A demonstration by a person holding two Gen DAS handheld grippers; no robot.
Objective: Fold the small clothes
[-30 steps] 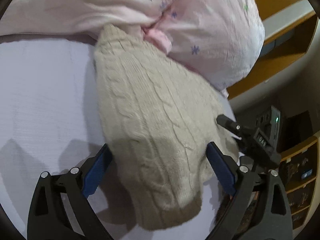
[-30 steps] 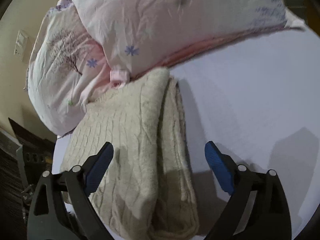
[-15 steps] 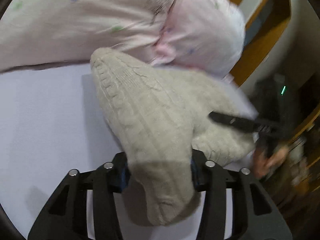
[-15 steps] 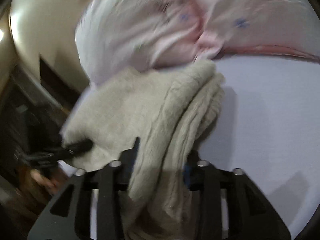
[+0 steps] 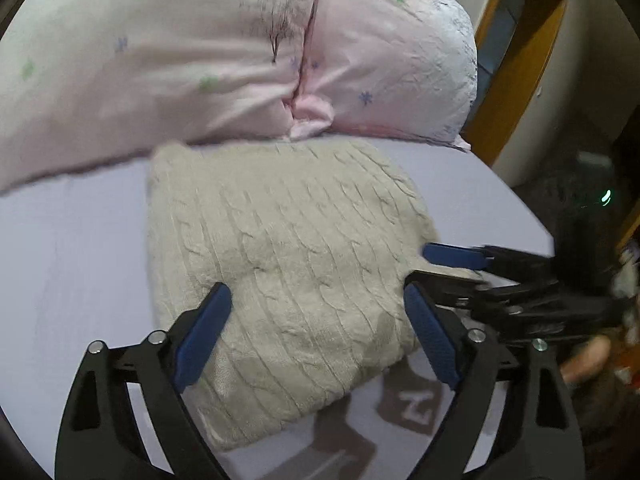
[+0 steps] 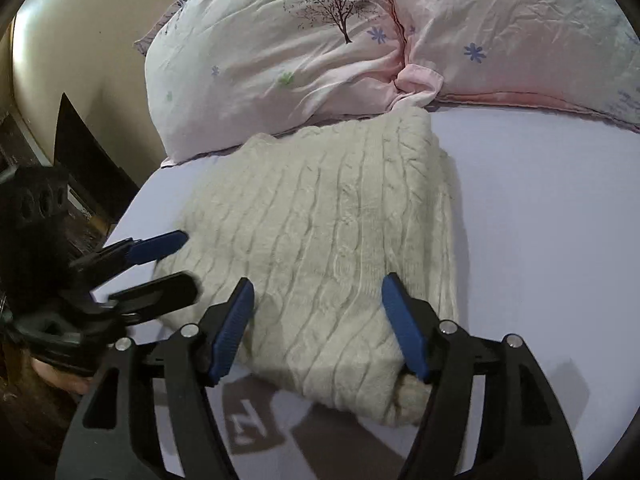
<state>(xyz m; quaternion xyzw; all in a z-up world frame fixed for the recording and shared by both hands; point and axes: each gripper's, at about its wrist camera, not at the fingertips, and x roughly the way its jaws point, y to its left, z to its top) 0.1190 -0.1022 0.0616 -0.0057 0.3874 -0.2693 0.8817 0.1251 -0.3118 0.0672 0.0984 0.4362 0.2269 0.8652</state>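
Note:
A cream cable-knit sweater (image 5: 292, 264) lies folded into a compact rectangle on the lavender sheet, its far edge against the pillows; it also shows in the right wrist view (image 6: 340, 240). My left gripper (image 5: 316, 332) is open and empty, its blue pads above the sweater's near part. My right gripper (image 6: 320, 324) is open and empty, hovering over the sweater's near edge. Each gripper appears in the other's view: the right gripper (image 5: 480, 272) at the sweater's right side, the left gripper (image 6: 160, 260) at its left side.
Two pink floral pillows (image 5: 240, 52) lie just behind the sweater, also in the right wrist view (image 6: 360, 40). The lavender bed sheet (image 6: 540, 220) stretches right. The bed's edge drops off by a wooden shelf (image 5: 516, 60) and dark furniture (image 6: 80, 184).
Both grippers were shut on the sweater half a second ago and have opened and let go. The sweater now lies folded flat in a shorter rectangle.

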